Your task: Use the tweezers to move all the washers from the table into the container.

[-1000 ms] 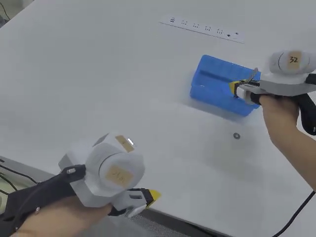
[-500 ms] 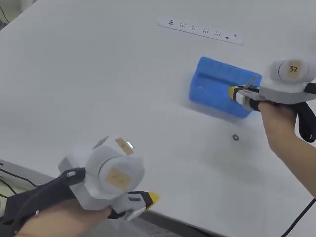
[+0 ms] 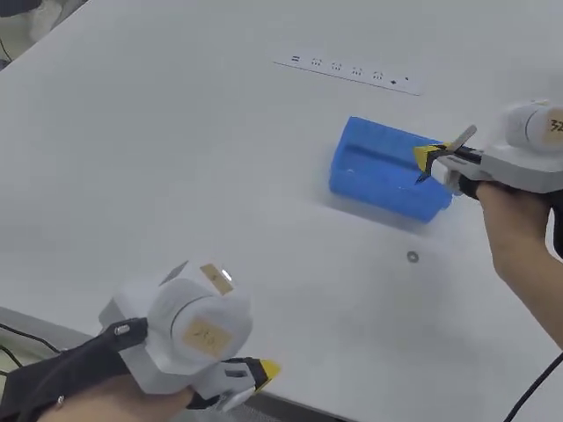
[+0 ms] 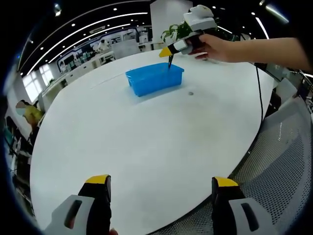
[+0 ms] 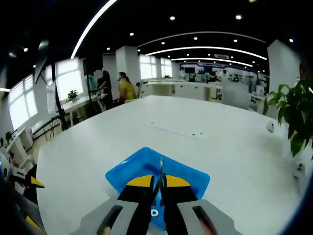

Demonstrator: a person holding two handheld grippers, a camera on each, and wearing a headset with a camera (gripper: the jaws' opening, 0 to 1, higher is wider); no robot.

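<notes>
A blue container (image 3: 374,171) stands on the white table (image 3: 176,158), also seen in the left gripper view (image 4: 154,78). My right gripper (image 3: 426,159) hovers over the container's right end, shut on thin metal tweezers (image 3: 461,137) that point down into it. In the right gripper view the tweezers (image 5: 161,169) stick out between the closed jaws above the container (image 5: 142,169). One small washer (image 3: 413,257) lies on the table in front of the container, also visible as a dot (image 4: 190,93). My left gripper (image 4: 161,196) is open and holds nothing, low at the near table edge (image 3: 264,374).
A flat power strip (image 3: 347,73) is set into the table beyond the container. The rounded near table edge (image 3: 290,409) runs under my left gripper. A black cable (image 3: 537,387) hangs at the right. Desks and people stand far behind.
My right gripper has drawn back a little toward the container's right end and the tweezers' back end has tipped upward. The left gripper stays low, and the washer has not moved.
</notes>
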